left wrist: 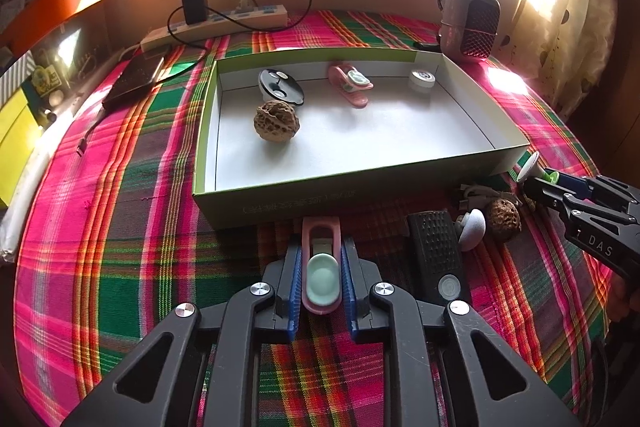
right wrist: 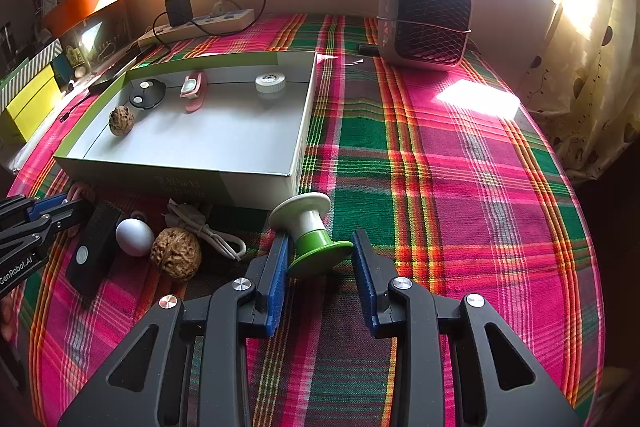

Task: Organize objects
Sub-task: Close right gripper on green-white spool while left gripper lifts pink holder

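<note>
Left tongs [left wrist: 320, 267] clamp a pink clip [left wrist: 321, 267]; right tongs [right wrist: 320, 251] gape around a spool [right wrist: 310, 229].

From low over the table draped in a pink, green and red plaid cloth [left wrist: 120, 211], our left wrist camera looks along its tongs [left wrist: 322, 269] toward the windowed wall, close to the shallow green-and-white cardboard box [left wrist: 340, 193]. Our right wrist camera sits further right, facing the same wall past its own tongs [right wrist: 320, 251]. We see in both views the box, the white power strip [right wrist: 200, 25] and the grey mesh-fronted fan [right wrist: 426, 17].
</note>
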Demonstrator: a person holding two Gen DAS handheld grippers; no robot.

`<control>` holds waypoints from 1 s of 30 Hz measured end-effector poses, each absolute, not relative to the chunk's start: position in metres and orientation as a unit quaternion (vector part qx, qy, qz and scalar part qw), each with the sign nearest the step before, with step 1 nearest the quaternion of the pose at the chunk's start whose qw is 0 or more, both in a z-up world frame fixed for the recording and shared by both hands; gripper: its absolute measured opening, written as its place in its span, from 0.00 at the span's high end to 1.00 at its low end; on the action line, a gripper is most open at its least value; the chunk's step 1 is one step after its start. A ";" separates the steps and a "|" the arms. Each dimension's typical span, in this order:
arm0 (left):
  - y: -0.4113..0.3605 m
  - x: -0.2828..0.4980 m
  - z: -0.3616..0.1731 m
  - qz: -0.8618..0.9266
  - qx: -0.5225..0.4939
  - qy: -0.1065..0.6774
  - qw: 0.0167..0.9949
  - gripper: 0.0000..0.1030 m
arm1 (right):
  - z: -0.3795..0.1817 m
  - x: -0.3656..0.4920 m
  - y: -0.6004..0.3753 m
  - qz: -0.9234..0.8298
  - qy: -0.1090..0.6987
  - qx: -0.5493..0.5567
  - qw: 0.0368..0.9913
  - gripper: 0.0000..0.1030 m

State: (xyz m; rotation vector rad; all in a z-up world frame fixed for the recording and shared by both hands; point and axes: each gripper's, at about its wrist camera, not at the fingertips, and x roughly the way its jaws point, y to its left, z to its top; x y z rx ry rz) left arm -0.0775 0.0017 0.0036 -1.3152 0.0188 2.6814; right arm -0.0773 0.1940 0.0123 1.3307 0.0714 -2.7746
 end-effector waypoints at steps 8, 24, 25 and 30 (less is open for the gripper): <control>0.002 -0.077 0.004 0.895 -0.439 0.006 0.077 0.85 | 0.012 -0.077 0.194 -0.901 0.024 0.432 0.031 0.69; 0.004 -0.076 0.012 0.898 -0.432 0.004 0.081 0.85 | 0.014 -0.077 0.197 -0.903 0.017 0.428 0.031 0.69; 0.004 -0.076 0.014 0.899 -0.430 0.004 0.081 0.85 | 0.015 -0.077 0.198 -0.903 0.017 0.427 0.031 0.69; 0.006 -0.075 0.023 0.903 -0.422 0.006 0.081 0.85 | 0.023 -0.073 0.199 -0.907 0.012 0.419 0.031 0.69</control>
